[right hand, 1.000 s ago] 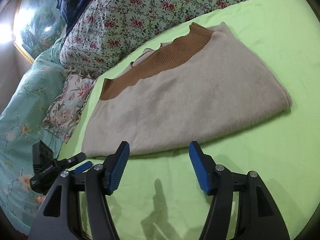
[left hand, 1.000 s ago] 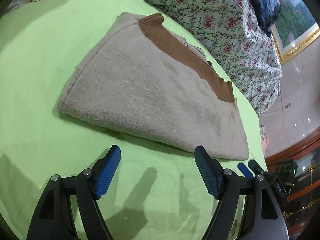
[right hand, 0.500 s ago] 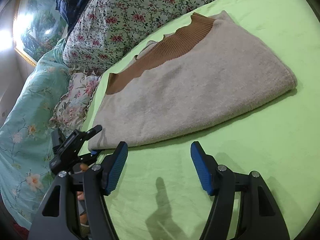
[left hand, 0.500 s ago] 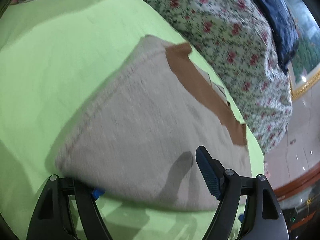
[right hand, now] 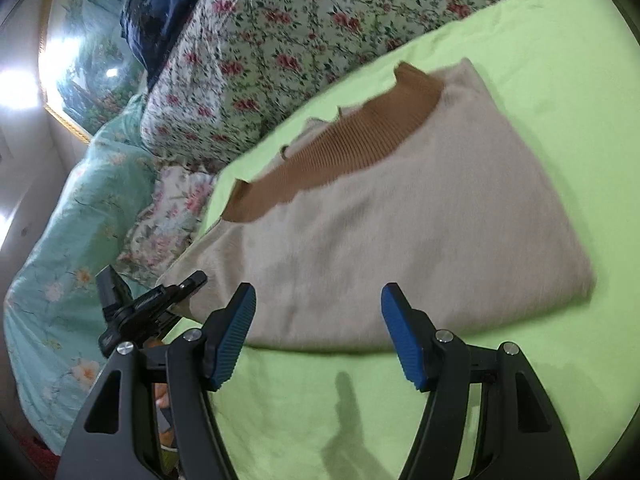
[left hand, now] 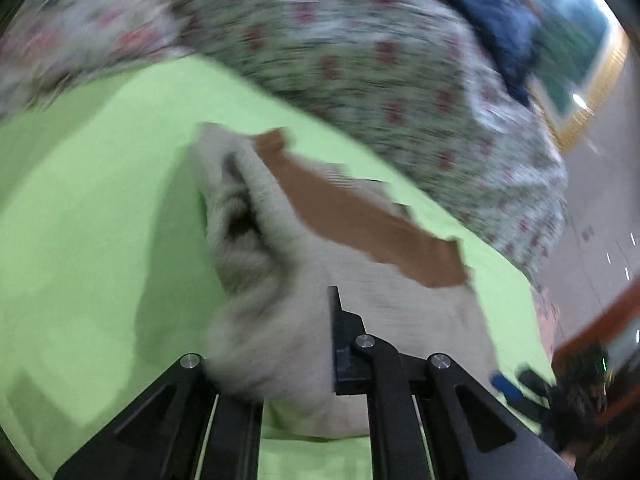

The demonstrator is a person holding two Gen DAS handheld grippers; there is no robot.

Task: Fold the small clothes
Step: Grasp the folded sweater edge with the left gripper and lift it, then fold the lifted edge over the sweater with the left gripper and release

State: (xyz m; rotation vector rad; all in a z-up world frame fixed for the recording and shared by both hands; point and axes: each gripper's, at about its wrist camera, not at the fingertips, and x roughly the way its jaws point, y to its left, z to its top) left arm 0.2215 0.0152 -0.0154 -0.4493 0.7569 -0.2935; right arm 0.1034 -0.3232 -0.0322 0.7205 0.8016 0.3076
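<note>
Left gripper [left hand: 276, 360] fingers clamp the beige sweater [right hand: 420, 216]; right gripper [right hand: 318, 332] fingers apart.

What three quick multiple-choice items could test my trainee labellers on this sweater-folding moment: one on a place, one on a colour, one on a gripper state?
1. Where does the beige sweater lie?
A. on the green sheet
B. on the floral quilt
C. on the floor

2. What colour is the sweater's ribbed band?
A. navy
B. brown
C. white

3. How is the right gripper?
A. shut on the sweater
B. open, holding nothing
C. out of view

Answers:
1 A: green sheet shows around the sweater's edges.
2 B: the band is brown against beige knit.
3 B: its blue fingers stand wide apart at the sweater's near edge, while the left gripper has bunched knit between its fingers.
</note>
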